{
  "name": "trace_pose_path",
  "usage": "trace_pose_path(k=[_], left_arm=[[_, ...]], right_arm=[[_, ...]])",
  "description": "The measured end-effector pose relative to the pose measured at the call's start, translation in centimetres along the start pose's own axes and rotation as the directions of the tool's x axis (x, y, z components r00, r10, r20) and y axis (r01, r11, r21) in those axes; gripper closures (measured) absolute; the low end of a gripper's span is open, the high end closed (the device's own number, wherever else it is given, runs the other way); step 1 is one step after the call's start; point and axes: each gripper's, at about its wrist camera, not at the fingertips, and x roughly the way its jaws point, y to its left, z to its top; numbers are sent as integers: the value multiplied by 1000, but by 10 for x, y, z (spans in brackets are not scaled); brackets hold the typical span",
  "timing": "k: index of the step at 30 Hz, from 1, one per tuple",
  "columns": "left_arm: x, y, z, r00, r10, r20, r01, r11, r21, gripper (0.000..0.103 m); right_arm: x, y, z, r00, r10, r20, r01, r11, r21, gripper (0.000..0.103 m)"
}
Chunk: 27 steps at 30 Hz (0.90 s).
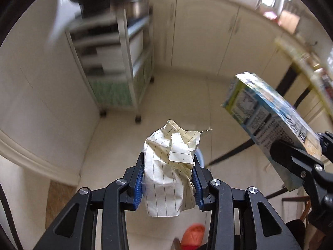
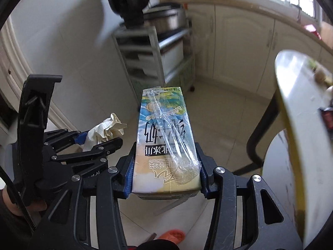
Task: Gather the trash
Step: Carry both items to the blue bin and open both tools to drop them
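1. Metal shelf rack [image 1: 116,62] in the left wrist view: smeared by motion blur, contents unreadable.
2. Milk carton [image 1: 268,120]: print blurred; its lower end hidden behind the right gripper [image 1: 299,162].
3. Crumpled lined paper [image 1: 170,166]: hides most of a blue object [image 1: 200,156] behind it; identity cannot be told.
4. Orange slipper [image 2: 172,234]: partly covered by gripper linkage, cut at the bottom edge.
5. White table [image 2: 291,125]: blurred, cut by the right edge; items on it indistinct.
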Motion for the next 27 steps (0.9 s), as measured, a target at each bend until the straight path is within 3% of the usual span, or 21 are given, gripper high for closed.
trace_pose_path(k=[4,6,8,11,15,20,24,27], left_arm=[[57,-11,-1,992,-48,-119,47,999,-13,67],[76,-18,-3,988,-34,-151,34,999,-4,64],[92,-22,-4,984,-54,-170,53,999,-6,62],[113,-23,13,976,-69,-209,68,998,-13,50],[124,-16,36,978,-30,-204,23,999,-34,42],[100,-1,41,986,84,-144,-93,994,-61,40],[56,-3,29,989,128,-69,-134,988,-82,37],[20,-6,23,988,153,2,-152,983,-102,34]], right_arm=[[53,-22,-6,994,-20,-103,27,998,64,57],[65,-33,-14,991,-13,-132,25,996,90,57],[81,-42,-18,986,-10,-164,30,993,117,57],[100,-55,-23,982,20,-190,13,986,167,57],[122,-63,-26,976,49,-212,-6,980,200,57],[134,-56,-22,970,117,-213,-68,972,224,56],[128,-42,-11,973,115,-201,-73,976,206,47],[106,-27,0,985,113,-132,-90,982,168,42]])
